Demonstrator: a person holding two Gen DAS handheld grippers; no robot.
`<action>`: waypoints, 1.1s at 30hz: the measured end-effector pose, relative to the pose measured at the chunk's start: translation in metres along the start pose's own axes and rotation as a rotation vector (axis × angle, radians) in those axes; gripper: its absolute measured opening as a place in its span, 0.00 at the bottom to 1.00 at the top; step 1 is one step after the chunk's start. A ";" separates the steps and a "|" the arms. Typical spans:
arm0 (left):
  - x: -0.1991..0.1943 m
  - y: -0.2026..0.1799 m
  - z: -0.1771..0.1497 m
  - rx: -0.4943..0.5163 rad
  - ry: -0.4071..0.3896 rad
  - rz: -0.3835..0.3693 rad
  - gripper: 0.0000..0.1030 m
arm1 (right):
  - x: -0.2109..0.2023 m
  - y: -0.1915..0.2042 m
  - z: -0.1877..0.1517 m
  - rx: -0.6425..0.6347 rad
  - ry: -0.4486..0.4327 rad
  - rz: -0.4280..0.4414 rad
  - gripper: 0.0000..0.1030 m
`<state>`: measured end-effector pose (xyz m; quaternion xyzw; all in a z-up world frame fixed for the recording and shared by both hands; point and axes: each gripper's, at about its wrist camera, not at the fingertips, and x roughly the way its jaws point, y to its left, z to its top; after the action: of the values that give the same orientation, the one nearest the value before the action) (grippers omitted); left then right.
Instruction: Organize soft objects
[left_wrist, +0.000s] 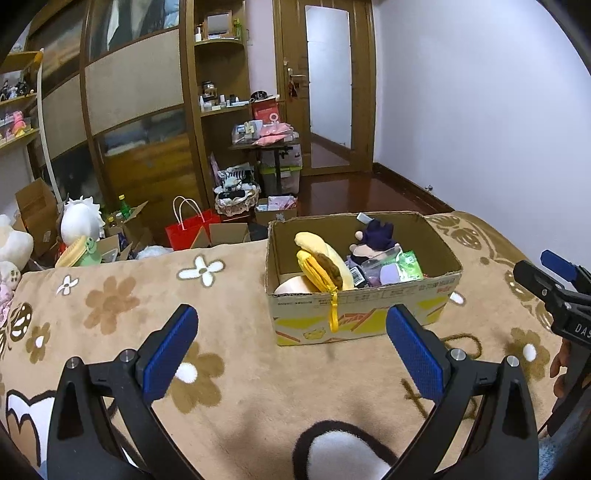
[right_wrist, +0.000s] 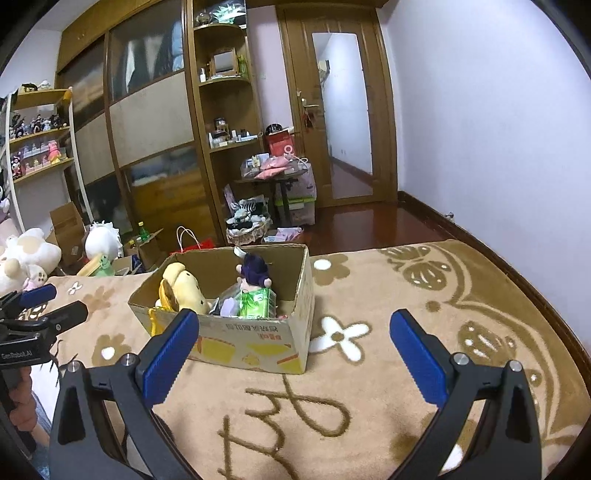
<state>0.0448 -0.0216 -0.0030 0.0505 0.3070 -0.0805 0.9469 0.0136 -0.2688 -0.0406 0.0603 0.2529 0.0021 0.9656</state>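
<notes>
An open cardboard box (left_wrist: 364, 321) (right_wrist: 240, 339) stands on a tan flowered blanket (left_wrist: 221, 295) (right_wrist: 406, 295). In it lie a yellow plush (left_wrist: 325, 264) (right_wrist: 184, 290), a dark purple plush doll (left_wrist: 376, 230) (right_wrist: 255, 271) and a green packet (left_wrist: 408, 264) (right_wrist: 256, 302). My left gripper (left_wrist: 291, 347) is open and empty, just in front of the box. My right gripper (right_wrist: 295, 354) is open and empty, in front of the box's right corner. Each gripper also shows at the edge of the other view: the right one (left_wrist: 554, 277), the left one (right_wrist: 44, 306).
The blanket ends at a drop behind the box. Beyond it the floor holds a red paper bag (left_wrist: 188, 229), cardboard boxes, white plush toys (left_wrist: 79, 219) (right_wrist: 26, 258) and a cluttered small table (left_wrist: 266, 144). A wooden wardrobe, shelves and a door stand at the back.
</notes>
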 end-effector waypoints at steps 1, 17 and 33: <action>-0.001 0.000 0.000 -0.001 -0.003 0.009 0.98 | 0.001 0.001 0.000 -0.005 0.003 -0.001 1.00; 0.002 -0.005 -0.002 0.033 0.009 0.032 0.98 | 0.004 0.000 -0.003 0.000 0.001 0.000 1.00; 0.002 -0.008 -0.004 0.034 0.012 0.033 0.98 | 0.004 -0.001 -0.003 0.002 0.000 0.002 1.00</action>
<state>0.0428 -0.0290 -0.0077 0.0720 0.3105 -0.0696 0.9453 0.0154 -0.2693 -0.0453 0.0612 0.2530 0.0026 0.9655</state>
